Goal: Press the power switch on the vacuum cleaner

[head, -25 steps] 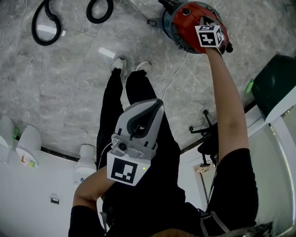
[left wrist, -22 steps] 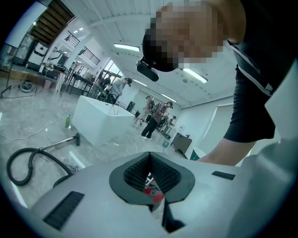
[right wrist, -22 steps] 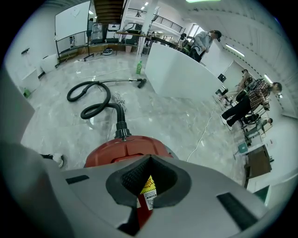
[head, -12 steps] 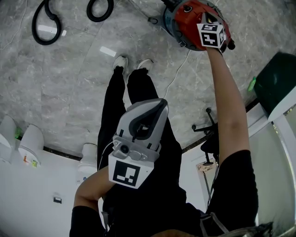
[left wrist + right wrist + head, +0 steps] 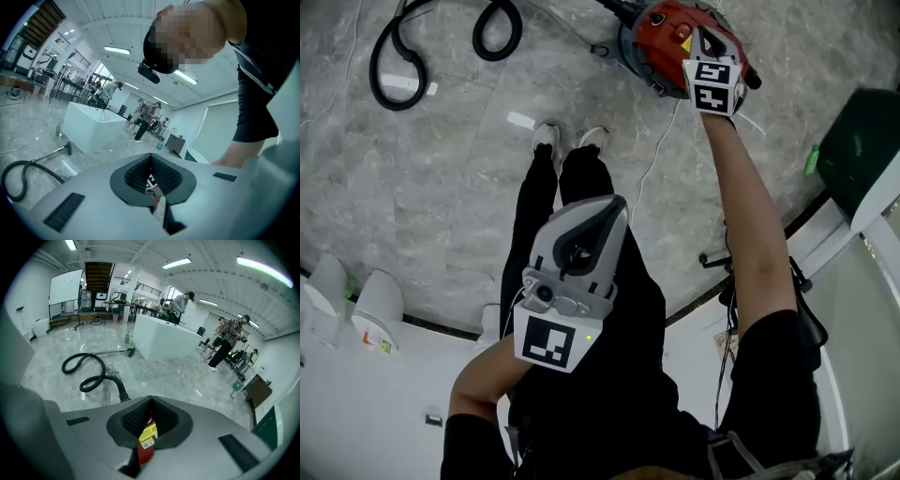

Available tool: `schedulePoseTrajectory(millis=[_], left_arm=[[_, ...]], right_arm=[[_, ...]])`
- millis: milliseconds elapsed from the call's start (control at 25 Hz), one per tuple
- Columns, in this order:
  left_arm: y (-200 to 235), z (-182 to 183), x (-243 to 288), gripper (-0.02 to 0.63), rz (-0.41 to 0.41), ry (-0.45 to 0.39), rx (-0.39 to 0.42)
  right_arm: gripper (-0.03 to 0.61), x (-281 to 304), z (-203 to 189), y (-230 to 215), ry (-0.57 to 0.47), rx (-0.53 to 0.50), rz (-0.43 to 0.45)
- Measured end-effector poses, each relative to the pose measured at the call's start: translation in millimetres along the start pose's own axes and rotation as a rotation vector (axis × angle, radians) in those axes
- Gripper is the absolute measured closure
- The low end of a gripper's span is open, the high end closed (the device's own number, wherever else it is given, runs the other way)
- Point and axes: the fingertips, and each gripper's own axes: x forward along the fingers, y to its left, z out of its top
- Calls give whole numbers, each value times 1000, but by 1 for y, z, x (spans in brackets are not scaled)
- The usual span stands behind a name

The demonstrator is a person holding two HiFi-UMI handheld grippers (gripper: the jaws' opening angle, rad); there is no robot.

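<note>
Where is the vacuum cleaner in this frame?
Head view, top right of centre: the red vacuum cleaner sits on the floor under the right gripper, beyond the person's shoes.

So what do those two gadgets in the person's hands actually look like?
The left gripper and right gripper are pale grey shells with black ridged pads inside. Each carries a white cube with black square markers; the left shows a small green light. The sleeves are short and black.
</note>
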Motion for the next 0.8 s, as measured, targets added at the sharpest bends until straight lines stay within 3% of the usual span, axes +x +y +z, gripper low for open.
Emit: schedulePoseTrajectory(millis=[160, 360, 520, 800], left_arm=[[-16, 9, -6, 595, -33, 9, 2], [-35, 23, -21, 595, -80, 13, 37], [-45, 37, -29, 595, -136, 19, 74], [-58, 73, -40, 595, -189, 22, 69]], right_arm=[[560, -43, 13, 10, -42, 78, -9], [560, -108, 40, 13, -112, 56, -7], [560, -163, 79, 10, -200, 101, -16], [560, -258, 121, 11, -257, 328, -26]])
